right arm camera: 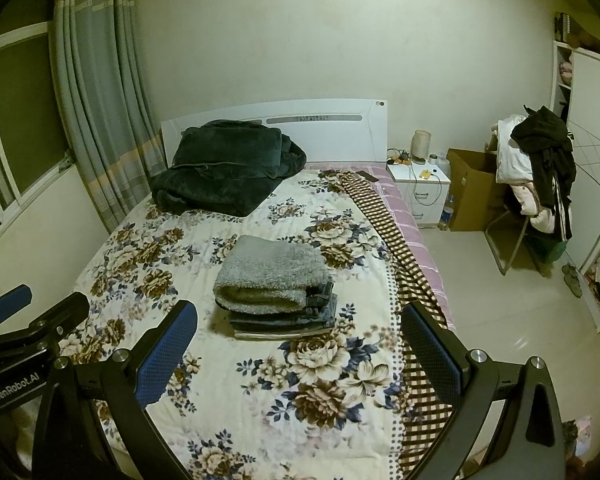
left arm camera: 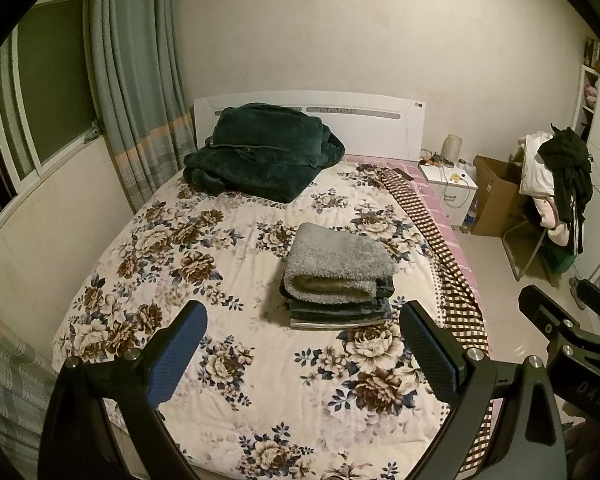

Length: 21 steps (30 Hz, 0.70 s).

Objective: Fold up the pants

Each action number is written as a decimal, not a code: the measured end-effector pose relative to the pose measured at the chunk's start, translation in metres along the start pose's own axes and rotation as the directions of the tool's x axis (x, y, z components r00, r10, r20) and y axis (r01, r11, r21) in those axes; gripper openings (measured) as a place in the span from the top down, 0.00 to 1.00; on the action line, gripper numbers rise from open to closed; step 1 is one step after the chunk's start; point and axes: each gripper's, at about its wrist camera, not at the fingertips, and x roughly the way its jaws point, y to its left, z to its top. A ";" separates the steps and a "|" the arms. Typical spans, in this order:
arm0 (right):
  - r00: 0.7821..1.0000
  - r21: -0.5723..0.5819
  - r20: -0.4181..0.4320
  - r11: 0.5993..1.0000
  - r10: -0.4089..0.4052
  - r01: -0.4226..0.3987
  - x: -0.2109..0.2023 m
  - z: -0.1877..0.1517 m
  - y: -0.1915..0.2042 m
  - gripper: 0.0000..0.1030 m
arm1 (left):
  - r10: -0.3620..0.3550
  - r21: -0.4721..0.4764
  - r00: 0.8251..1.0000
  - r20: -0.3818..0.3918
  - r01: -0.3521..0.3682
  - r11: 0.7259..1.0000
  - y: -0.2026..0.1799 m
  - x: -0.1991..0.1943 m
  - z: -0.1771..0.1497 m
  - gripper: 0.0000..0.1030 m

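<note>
A stack of folded pants lies on the floral bedspread near the middle of the bed: a grey fleece-lined pair on top of folded blue jeans. It also shows in the right wrist view. My left gripper is open and empty, held above the bed's near part, short of the stack. My right gripper is open and empty, at the same height to the right of the left one. The right gripper also shows at the left wrist view's right edge.
A dark green blanket is piled by the white headboard. A checked cloth runs along the bed's right edge. Beyond it stand a white nightstand, a cardboard box and a chair heaped with clothes. Curtains hang at left.
</note>
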 end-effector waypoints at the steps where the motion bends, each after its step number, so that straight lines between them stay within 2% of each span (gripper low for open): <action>1: 1.000 0.000 0.000 1.000 -0.002 0.002 0.000 0.000 0.001 0.00 | 0.000 0.000 1.000 0.001 0.000 1.000 -0.001 0.000 0.001 0.04; 21: 1.000 0.006 -0.003 1.000 0.005 -0.005 -0.002 0.005 -0.001 0.00 | 0.025 -0.028 1.000 0.003 -0.025 0.999 0.003 -0.007 0.011 0.04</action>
